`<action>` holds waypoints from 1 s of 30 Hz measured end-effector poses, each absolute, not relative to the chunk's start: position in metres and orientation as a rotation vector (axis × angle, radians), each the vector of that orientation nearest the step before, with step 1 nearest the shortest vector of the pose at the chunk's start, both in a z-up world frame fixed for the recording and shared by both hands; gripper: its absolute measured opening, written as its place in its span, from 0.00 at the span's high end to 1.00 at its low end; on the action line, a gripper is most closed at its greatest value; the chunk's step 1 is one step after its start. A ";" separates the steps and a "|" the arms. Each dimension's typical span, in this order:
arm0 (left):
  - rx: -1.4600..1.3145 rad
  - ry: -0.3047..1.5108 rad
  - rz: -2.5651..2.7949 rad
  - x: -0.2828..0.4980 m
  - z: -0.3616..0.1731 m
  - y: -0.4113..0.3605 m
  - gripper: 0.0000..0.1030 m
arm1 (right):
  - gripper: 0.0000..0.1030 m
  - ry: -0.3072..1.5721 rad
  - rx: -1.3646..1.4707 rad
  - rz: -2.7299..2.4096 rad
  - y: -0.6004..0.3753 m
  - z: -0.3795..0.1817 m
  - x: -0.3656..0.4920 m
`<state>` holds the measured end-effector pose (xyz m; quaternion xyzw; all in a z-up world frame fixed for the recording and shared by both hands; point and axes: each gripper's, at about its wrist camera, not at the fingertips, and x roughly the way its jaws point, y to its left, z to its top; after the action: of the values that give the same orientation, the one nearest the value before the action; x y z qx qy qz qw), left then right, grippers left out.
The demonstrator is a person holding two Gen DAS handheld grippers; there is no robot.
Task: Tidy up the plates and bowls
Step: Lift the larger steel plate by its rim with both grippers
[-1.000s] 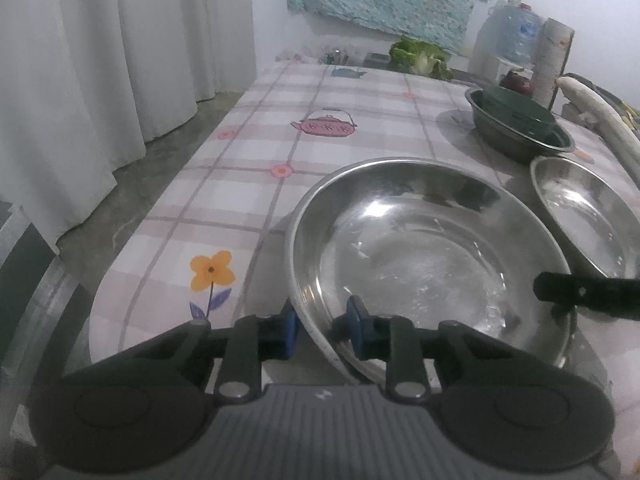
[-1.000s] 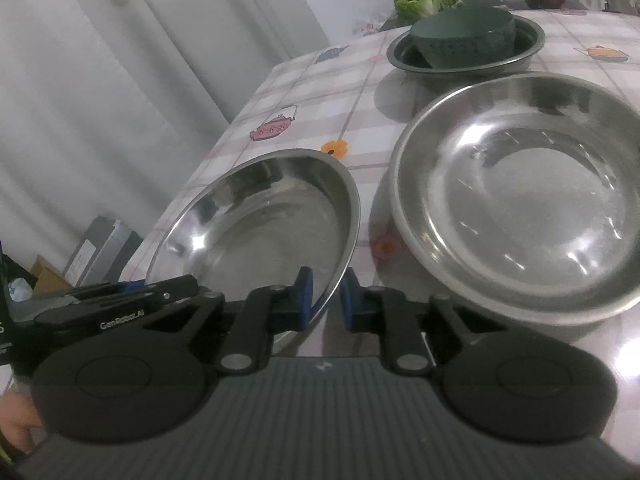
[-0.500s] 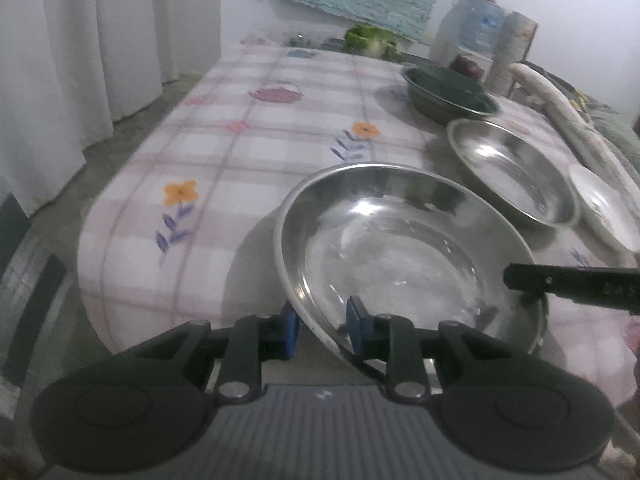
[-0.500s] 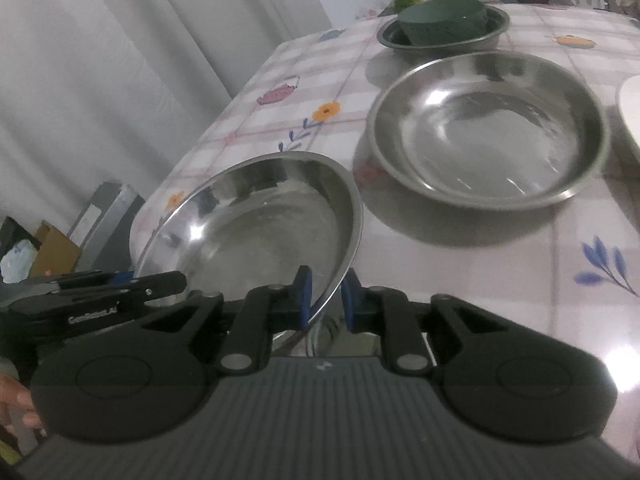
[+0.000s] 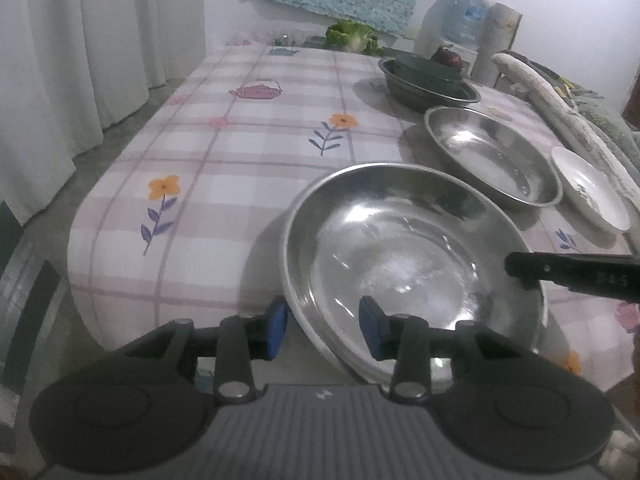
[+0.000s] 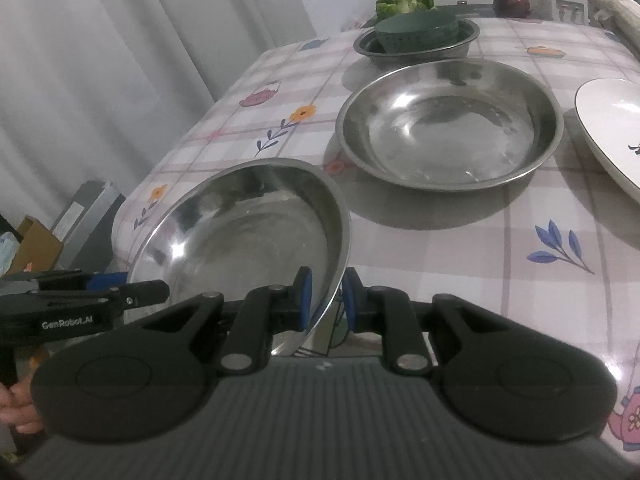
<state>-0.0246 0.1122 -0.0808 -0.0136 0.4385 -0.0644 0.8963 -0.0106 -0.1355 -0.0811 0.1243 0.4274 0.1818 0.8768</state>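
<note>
A large steel bowl (image 5: pixel 404 252) sits at the near end of the table; it also shows in the right wrist view (image 6: pixel 244 236). My left gripper (image 5: pixel 323 326) stands open with its pads on either side of the bowl's near-left rim. My right gripper (image 6: pixel 326 300) is shut on the bowl's rim on the opposite side. A second steel bowl (image 5: pixel 490 158) (image 6: pixel 450 130) lies farther along the table. A white plate (image 5: pixel 588 188) (image 6: pixel 612 128) lies to its right. A dark green bowl (image 6: pixel 416 30) sits inside a third steel bowl (image 5: pixel 428 84).
The table carries a checked cloth with flowers and teapots (image 5: pixel 248 148). White curtains (image 5: pixel 80 48) hang on the left. A green cabbage (image 5: pixel 352 36), a water jug (image 5: pixel 460 12) and a red onion (image 6: pixel 510 2) stand at the far end. Boxes (image 6: pixel 44 236) sit on the floor.
My left gripper's jaws have opened away from the bowl's rim. The right gripper stays shut on the rim. Both views have pulled back toward the table's near end.
</note>
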 end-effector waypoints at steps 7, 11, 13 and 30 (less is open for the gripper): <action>0.014 0.912 -0.117 -0.007 -0.088 0.104 0.59 | 0.84 0.887 0.281 0.361 -0.132 -0.086 0.001; 0.023 0.912 -0.105 -0.005 -0.091 0.101 0.57 | 0.84 0.887 0.292 0.352 -0.130 -0.089 0.004; 0.023 0.910 -0.100 -0.005 -0.090 0.100 0.57 | 0.84 0.885 0.293 0.345 -0.129 -0.090 0.005; -0.004 0.881 -0.069 0.005 -0.089 0.110 0.57 | 0.84 0.869 0.335 0.361 -0.124 -0.098 0.022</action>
<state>0.0050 0.1104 -0.0890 -0.0018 0.4265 -0.0336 0.9039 0.0224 -0.1245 -0.0983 0.1606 0.4167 0.1733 0.8778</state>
